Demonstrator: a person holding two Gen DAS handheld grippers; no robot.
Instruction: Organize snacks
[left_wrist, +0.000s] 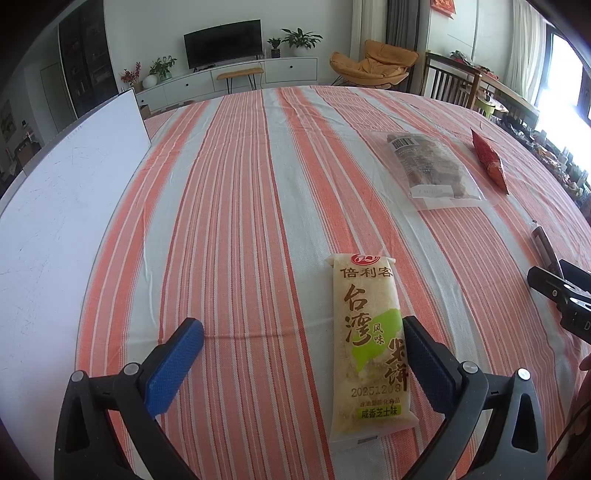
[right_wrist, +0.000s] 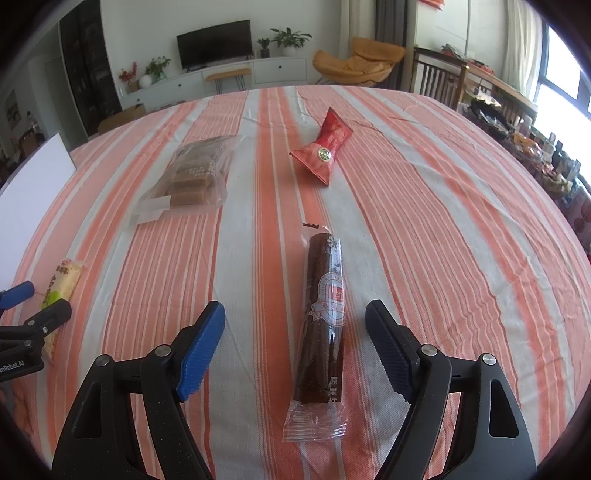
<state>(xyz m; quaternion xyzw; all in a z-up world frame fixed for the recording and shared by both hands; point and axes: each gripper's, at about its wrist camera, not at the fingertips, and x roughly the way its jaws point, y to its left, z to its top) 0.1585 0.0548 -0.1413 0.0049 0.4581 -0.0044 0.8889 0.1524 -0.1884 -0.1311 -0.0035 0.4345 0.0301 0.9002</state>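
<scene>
Sunlit living-room furniture sits behind a desk (left_wrist: 236, 192) covered in an orange-and-white striped cloth, and both my tools hang over its near edge. My left tool (left_wrist: 303, 354) has its blue-padded jaws spread wide, clamped on nothing; a pale yellow plastic rice-cracker packet with green print (left_wrist: 369, 347) lies flat between them, much closer to the right-hand pad, perhaps just touching it, and well clear of the other. My right tool (right_wrist: 295, 350) is also spread apart and empty, straddling a long dark-brown fruit-roll stick in clear wrapper (right_wrist: 325, 325) that lies on the cloth with a gap to either pad. Both packets run lengthwise away from me, along the line each tool points, so I judge a straight closing squeeze across the short width would catch either one; the left tool would do well to shift a little toward the rice-cracker packet first to centre it. Farther out, toward the middle of the desk, rest a clear bag of brown cake slices (right_wrist: 192, 173) and a red foil candy-shaped pouch (right_wrist: 327, 151), nearer my right tool than my left. A white board (left_wrist: 55, 206) stands along the left edge.
</scene>
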